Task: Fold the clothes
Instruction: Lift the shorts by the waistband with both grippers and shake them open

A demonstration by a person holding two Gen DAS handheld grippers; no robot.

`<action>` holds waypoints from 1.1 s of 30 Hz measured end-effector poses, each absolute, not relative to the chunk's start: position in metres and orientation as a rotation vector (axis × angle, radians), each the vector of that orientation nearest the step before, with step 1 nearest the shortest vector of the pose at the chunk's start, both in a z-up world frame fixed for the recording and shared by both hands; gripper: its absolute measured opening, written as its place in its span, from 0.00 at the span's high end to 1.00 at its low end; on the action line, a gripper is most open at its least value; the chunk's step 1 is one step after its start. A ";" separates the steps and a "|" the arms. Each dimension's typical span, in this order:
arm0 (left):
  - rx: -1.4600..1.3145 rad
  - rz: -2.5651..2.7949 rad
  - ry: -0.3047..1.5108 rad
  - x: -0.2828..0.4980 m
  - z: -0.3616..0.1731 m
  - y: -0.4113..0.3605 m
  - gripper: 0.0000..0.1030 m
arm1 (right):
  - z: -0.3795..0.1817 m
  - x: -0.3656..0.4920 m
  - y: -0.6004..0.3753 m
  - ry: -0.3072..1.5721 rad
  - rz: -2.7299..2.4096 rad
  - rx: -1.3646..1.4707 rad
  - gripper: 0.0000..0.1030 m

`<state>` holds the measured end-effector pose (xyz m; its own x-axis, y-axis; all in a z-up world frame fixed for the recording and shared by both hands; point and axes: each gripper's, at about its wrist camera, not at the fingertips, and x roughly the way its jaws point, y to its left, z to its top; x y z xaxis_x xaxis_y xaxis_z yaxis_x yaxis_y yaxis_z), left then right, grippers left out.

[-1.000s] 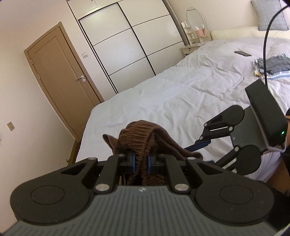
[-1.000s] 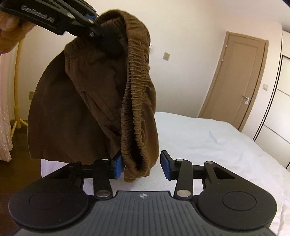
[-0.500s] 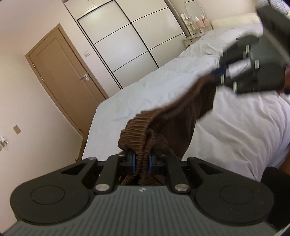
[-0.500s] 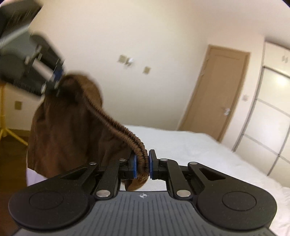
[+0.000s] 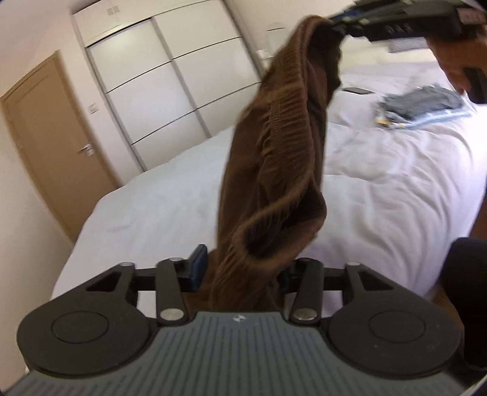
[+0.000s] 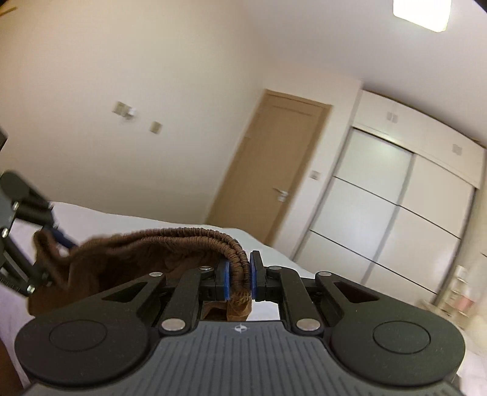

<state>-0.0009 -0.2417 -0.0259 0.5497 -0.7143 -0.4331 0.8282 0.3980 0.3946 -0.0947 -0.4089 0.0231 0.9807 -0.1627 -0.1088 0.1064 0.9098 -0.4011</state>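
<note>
Brown shorts (image 5: 280, 158) with an elastic waistband hang in the air above a white bed (image 5: 380, 195). My right gripper (image 6: 239, 278) is shut on the waistband (image 6: 194, 236); it shows at the top right of the left wrist view (image 5: 341, 21), holding the cloth up high. My left gripper (image 5: 242, 268) is open, its jaws wide apart, with the lower part of the shorts hanging loose between them. It shows at the left edge of the right wrist view (image 6: 57, 240), by the far end of the shorts.
A pile of folded blue-grey clothes (image 5: 423, 103) and a dark phone (image 5: 356, 90) lie on the far part of the bed. A wooden door (image 6: 274, 164) and white sliding wardrobes (image 5: 170, 91) stand beyond the bed.
My left gripper has opened and let go of the shorts. My right gripper closed on the waistband and has lifted it high, so the shorts now hang down from it.
</note>
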 end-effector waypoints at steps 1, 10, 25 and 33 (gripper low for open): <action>0.620 -1.005 0.202 -0.004 -0.025 -0.246 0.86 | 0.026 -0.104 -0.415 0.144 -0.157 -0.403 0.89; 0.515 -1.091 0.016 -0.019 0.076 -0.243 0.91 | 0.043 -0.171 -0.449 0.100 -0.300 -0.414 0.89; 0.423 -1.142 -0.208 -0.055 0.182 -0.264 0.90 | 0.100 -0.290 -0.458 -0.093 -0.470 -0.583 0.90; 0.547 -1.133 -0.001 0.063 0.149 -0.407 0.88 | 0.074 -0.186 -0.563 0.056 -0.493 -0.588 0.90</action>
